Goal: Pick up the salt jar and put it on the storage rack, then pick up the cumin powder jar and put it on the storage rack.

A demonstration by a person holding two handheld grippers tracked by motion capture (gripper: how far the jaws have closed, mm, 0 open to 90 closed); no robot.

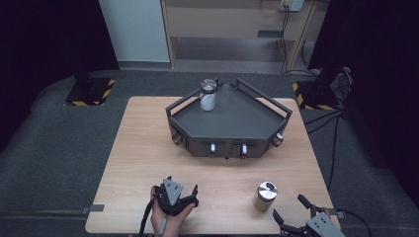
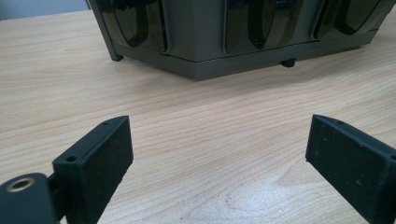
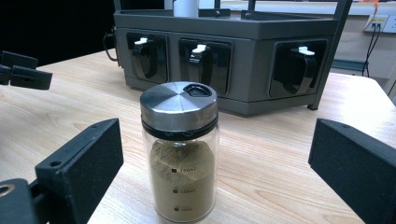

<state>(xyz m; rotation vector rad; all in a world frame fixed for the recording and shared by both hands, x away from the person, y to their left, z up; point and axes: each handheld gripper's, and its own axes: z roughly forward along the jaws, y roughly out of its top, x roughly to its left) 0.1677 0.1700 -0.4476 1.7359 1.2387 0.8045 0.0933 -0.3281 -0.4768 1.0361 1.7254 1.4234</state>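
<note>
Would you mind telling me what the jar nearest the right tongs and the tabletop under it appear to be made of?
The spice jar looks like clear glass or hard plastic: the brown powder and printed level marks show through. Its lid seems to be brushed metal, with a radial sheen. The tabletop looks like pale wood or wood-grain laminate, matte.

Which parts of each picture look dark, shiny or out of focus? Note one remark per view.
High view: the room beyond the wooden table is very dark, and the picture is soft overall. Left gripper view: the rack's glossy black panels catch reflections. Right gripper view: the spice jar's steel lid shows a sheen, and the near gripper jaws look slightly soft.
</note>
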